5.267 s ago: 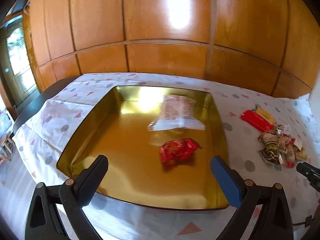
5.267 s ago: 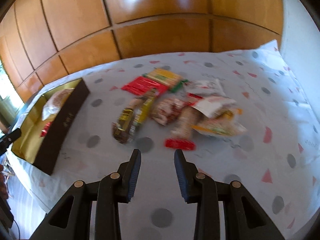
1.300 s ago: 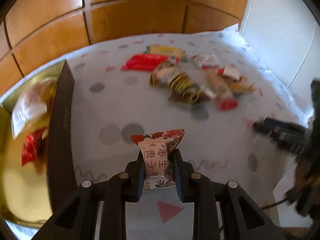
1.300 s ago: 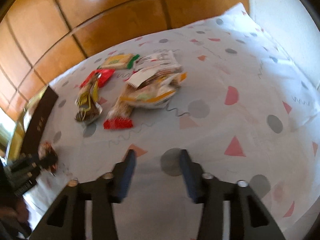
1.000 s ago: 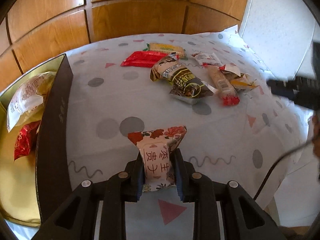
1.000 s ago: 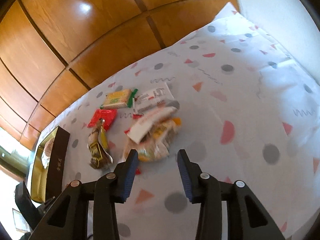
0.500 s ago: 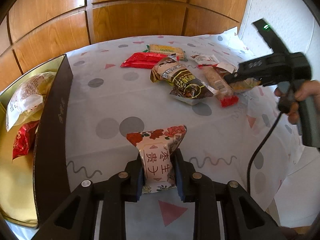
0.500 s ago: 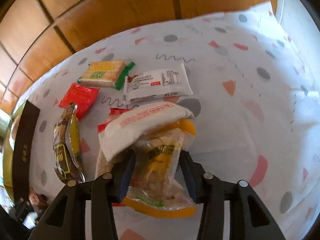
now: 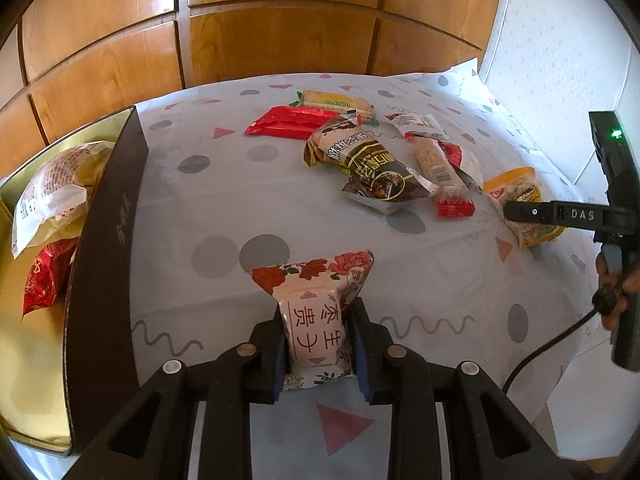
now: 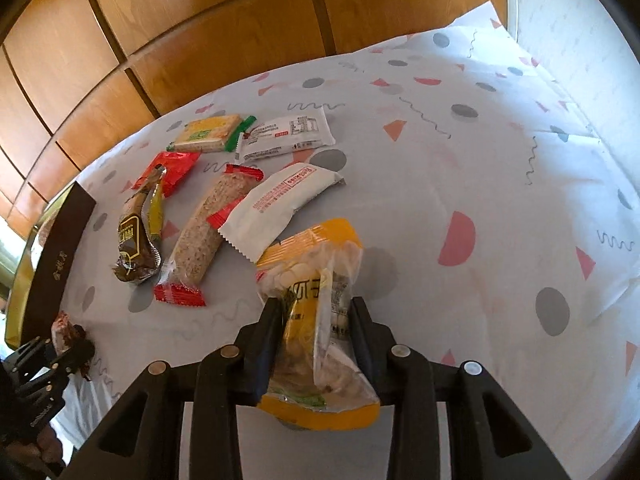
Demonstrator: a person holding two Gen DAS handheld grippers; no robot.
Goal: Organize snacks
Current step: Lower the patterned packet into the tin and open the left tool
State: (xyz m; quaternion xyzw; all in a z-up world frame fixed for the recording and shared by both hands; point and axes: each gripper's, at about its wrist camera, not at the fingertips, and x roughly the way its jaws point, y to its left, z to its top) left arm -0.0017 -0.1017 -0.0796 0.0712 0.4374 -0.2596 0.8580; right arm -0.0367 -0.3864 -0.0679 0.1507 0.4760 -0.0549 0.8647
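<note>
Left gripper (image 9: 318,340) clamped on floral-printed white snack packet (image 9: 316,312), held above patterned tablecloth (image 9: 440,280) just right of dark box with gold interior (image 9: 100,248). Right gripper (image 10: 316,336) squeezing yellow-edged clear snack bag (image 10: 316,300), right of loose snack pile (image 10: 224,184).

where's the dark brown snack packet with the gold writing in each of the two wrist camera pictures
Left wrist view: the dark brown packet lies right of centre in the upper half, just below the red packet.
Right wrist view: it lies at left, mid-height, beside the long oat bar.
Shared landmark: the oat bar, lying along the dark brown packet in both views.
</note>
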